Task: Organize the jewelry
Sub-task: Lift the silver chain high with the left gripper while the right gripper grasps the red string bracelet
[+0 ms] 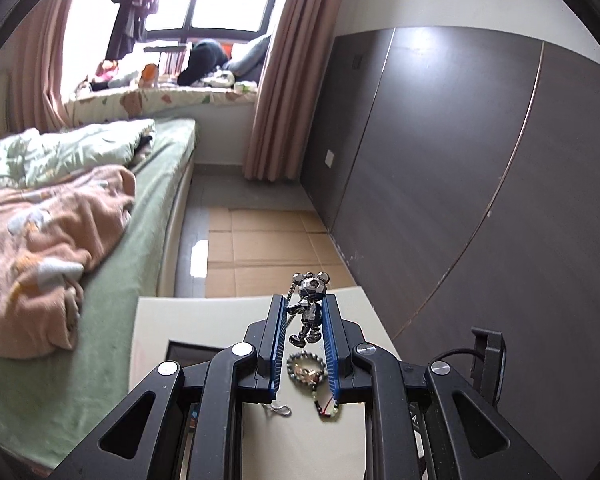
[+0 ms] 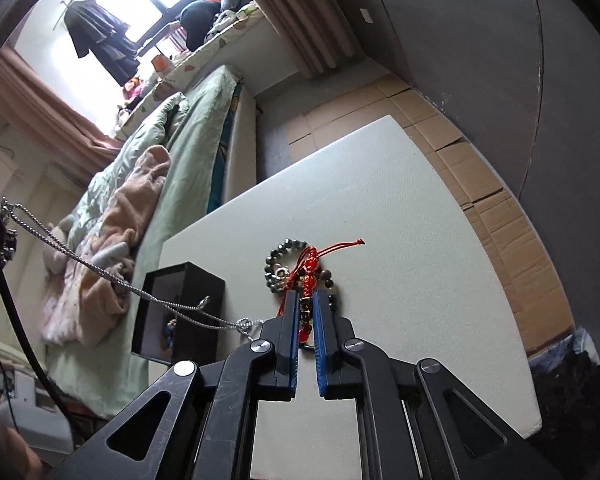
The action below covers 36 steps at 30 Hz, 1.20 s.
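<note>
My left tool (image 1: pixel 305 312) is nearly closed, its pads clamped on a small metal mouse-figure pendant (image 1: pixel 309 304) whose silver chain (image 2: pixel 100 276) sags away towards 4 o'clock in the right wrist view, past the black box (image 2: pixel 180 312). My right tool (image 2: pixel 305 308) is pinched almost fully together on the red cord bracelet (image 2: pixel 308 276), which runs lengthwise along the pads towards 12 o'clock. The dark bead bracelets (image 2: pixel 278 264) lie on the white table (image 2: pixel 400 220) just beyond, at 11 o'clock from that tool. The box sits at 9 o'clock, nearer my left hand; something beaded shows inside it, though I cannot tell what. I judge both pieces go there next.
</note>
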Available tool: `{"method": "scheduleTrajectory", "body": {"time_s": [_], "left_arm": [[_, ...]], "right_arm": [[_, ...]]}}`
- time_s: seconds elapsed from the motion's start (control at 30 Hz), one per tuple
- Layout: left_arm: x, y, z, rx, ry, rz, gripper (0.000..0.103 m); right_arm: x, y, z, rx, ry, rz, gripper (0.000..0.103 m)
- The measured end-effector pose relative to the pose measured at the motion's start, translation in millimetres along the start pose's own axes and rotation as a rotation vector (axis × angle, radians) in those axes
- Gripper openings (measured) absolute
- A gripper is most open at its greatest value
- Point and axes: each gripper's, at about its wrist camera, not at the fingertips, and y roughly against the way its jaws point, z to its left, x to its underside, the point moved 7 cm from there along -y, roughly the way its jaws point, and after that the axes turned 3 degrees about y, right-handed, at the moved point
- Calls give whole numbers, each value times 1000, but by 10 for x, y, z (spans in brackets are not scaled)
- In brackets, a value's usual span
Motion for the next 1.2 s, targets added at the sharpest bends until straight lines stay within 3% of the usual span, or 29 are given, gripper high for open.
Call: {"method": "scheduleTrajectory", "body": {"time_s": [0.7, 1.2], "left_arm": [[-832, 785, 219, -90, -51, -182, 19], [-1043, 930, 413, -148, -52, -220, 19]], "right_arm": [[-237, 110, 779, -302, -26, -158, 8], [-101, -532, 1401, -400, -10, -40, 8]]}}
